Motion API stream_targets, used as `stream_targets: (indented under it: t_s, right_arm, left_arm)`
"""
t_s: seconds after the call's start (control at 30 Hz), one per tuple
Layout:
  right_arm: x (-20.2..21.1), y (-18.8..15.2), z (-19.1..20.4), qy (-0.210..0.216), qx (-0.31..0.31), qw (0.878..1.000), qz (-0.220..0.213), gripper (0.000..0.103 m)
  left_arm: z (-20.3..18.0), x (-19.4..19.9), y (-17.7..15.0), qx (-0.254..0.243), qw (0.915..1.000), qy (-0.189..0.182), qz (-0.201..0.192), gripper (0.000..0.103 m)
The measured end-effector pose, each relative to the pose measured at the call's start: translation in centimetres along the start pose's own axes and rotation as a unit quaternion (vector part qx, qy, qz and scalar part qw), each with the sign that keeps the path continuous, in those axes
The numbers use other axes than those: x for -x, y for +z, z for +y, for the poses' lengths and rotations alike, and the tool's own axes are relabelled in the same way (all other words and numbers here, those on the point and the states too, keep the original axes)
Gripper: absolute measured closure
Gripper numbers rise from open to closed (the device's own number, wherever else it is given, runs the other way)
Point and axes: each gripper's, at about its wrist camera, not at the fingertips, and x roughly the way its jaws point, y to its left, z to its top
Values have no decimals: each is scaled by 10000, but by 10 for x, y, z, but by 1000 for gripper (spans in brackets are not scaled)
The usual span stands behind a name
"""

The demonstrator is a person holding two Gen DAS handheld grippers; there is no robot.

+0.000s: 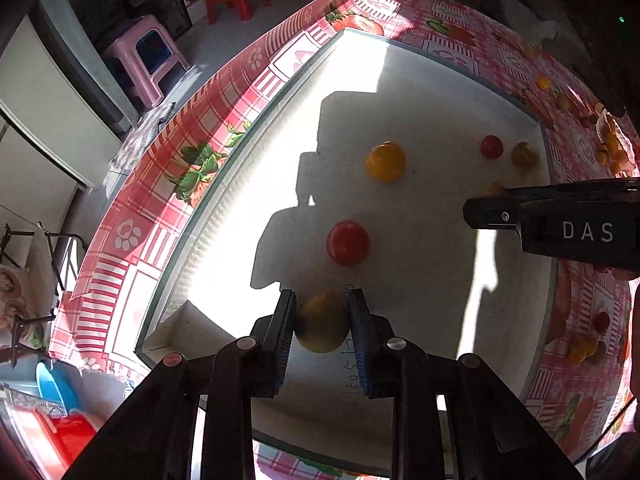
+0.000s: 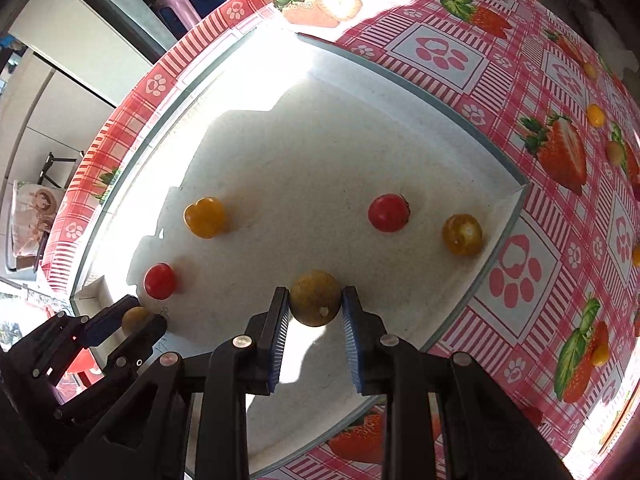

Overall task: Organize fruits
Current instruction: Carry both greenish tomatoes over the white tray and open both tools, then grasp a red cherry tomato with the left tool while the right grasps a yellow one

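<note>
Dull yellow fruit (image 1: 322, 322) pinched between left gripper (image 1: 322, 312) pads, low over the white tray (image 1: 420, 92). Speckled yellow fruit (image 2: 316, 298) likewise clamped in right gripper (image 2: 316, 300), jaws pressed on both sides. Ahead of left jaws: red tomato (image 1: 348, 243), then yellow tomato (image 1: 385, 161). Ahead-right of right jaws: second red tomato (image 2: 389, 213), blemished yellow tomato (image 2: 462, 235). Strawberry-print tablecloth (image 2: 520, 80) surrounds tray.

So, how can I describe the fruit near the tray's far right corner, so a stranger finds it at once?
Look at the white tray on the strawberry tablecloth. Near its far right corner lie two fruits: a red tomato and, nearer the wall, the yellow-brown fruit, the only one with dark blotches.
</note>
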Motion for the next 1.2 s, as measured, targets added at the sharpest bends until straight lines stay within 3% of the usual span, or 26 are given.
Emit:
stream_targets:
  t_s: [0.07,0.1,0.13,0.17,0.4,0.63,0.9,1.2]
  right_arm:
    - [0,0,2,54,25,10000,5,57]
    - [0,0,2,41,31,10000,14,51]
    - [-1,0,2,42,28,10000,17,44]
    - [-1,0,1,62,18,10000,8,43]
    - [17,-8,1,332,-152,9991,-203,22]
    - [51,-19,-17,439,-519,9963,-518,22]
    - [78,-57,-87,155,-1292,9895,-625,22]
    - [90,-119,-186,-455,-2334,9701,-479,22]
  left_arm:
    - [0,-1,1,11,10000,7,14,72]
    - [0,-1,2,10,10000,23,33,64]
    - [0,-1,2,15,10000,50,46,34]
    - [1,2,1,30,9999,130,-36,23]
    - [-6,8,-2,-155,9997,171,-44,23]
    - [-38,24,5,-618,9979,46,-177,23]
    - [-91,44,15,-1249,9910,-286,-380,23]
    - [-166,50,26,-1901,9780,-764,-382,23]
